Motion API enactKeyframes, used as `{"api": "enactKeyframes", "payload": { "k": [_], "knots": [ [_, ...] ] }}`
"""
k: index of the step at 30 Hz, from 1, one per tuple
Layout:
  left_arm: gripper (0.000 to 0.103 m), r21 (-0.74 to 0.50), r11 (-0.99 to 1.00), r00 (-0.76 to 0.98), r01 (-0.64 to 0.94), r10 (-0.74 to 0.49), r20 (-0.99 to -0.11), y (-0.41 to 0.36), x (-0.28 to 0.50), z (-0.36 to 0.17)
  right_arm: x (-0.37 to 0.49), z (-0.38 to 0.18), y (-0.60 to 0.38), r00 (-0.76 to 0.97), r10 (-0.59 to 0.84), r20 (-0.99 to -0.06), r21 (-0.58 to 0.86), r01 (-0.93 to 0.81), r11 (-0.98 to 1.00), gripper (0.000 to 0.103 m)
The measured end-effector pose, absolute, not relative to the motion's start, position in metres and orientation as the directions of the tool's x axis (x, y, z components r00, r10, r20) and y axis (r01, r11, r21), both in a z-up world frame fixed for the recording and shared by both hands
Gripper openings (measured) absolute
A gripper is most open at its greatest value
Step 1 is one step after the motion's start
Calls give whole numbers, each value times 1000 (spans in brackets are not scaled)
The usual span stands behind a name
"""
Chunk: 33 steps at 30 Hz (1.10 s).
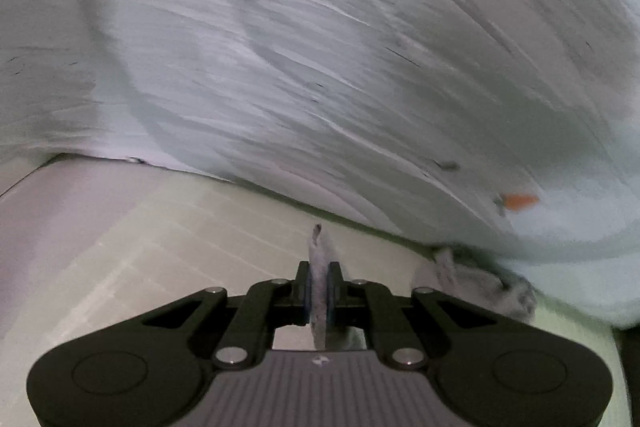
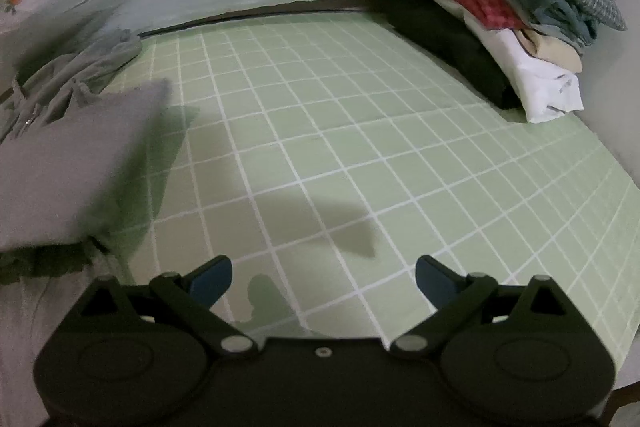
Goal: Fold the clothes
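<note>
**Grey cloth pinched in the left gripper, right gripper spread over the checked sheet**

Grey fabric stands upright between the two fingers of the left gripper (image 1: 319, 293), whose jaws are pressed together on a thin edge of the grey garment (image 1: 319, 267); the cloth rises a little above the fingertips. More of it, crumpled, lies just to the right of that gripper. Ahead hangs a pale carrot-print sheet (image 1: 320, 67), badly blurred, with orange carrots on it.

The right gripper (image 2: 323, 277) hovers low over the green checked bed sheet (image 2: 360, 147), jaws spread wide with nothing between them, blue pads (image 2: 212, 277) facing inward. Its shadow falls on the sheet just ahead.

Left of the right gripper, a flat grey panel of the garment (image 2: 76, 155) is lifted off the sheet, blurred, with the rest bunched behind it near the sheet's far-left edge. A stack of folded clothes (image 2: 516, 27) sits at the sheet's far-right corner, well apart from the garment: dark at the bottom, then white, red check and green plaid.
</note>
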<state>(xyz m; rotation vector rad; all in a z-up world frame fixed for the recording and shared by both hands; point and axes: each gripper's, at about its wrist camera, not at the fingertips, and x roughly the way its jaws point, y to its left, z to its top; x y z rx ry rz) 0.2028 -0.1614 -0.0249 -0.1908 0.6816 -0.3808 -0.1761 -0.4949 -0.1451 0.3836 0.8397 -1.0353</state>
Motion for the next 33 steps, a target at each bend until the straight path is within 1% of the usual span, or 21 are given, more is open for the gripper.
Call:
{"api": "enactKeyframes", "payload": {
  "k": [4, 8, 12, 16, 19, 22, 24, 27, 28, 30, 33],
  "knots": [
    [9, -307, 933, 754, 189, -339, -564, -130, 216, -27, -170, -144, -493, 275, -583, -764, -89, 851, 517, 99],
    [9, -348, 932, 762, 105, -300, -573, -104, 227, -38, -164, -143, -491, 304, -569, -764, -80, 830, 552, 99],
    [9, -333, 939, 748, 85, -281, -601, -96, 225, -48, -158, -143, -489, 333, -553, -764, -72, 807, 585, 100],
    [9, -337, 939, 730, 75, -282, -623, -95, 223, -54, -127, -140, -478, 436, -496, -751, -73, 691, 719, 100],
    [9, -340, 937, 723, 77, -287, -629, -97, 221, -55, -95, -143, -466, 496, -444, -746, -104, 571, 814, 100],
    [9, -334, 939, 726, 79, -284, -627, -99, 221, -55, -63, -149, -460, 484, -495, -722, -218, 519, 826, 100],
    [9, -327, 942, 729, 79, -279, -626, -100, 220, -55, -54, -150, -465, 459, -560, -690, -272, 552, 788, 100],
    [9, -309, 948, 730, 70, -260, -632, -97, 219, -58, -67, -146, -484, 427, -599, -677, -242, 640, 730, 100],
    [9, -309, 949, 725, 64, -257, -639, -96, 220, -59, -74, -148, -491, 405, -606, -685, -236, 664, 710, 101],
    [1, -301, 952, 716, 50, -245, -654, -96, 220, -64, -86, -155, -503, 364, -589, -722, -199, 706, 680, 101],
    [1, -306, 950, 705, 56, -255, -662, -95, 220, -65, -101, -154, -509, 361, -555, -750, -116, 754, 647, 101]
  ]
}}
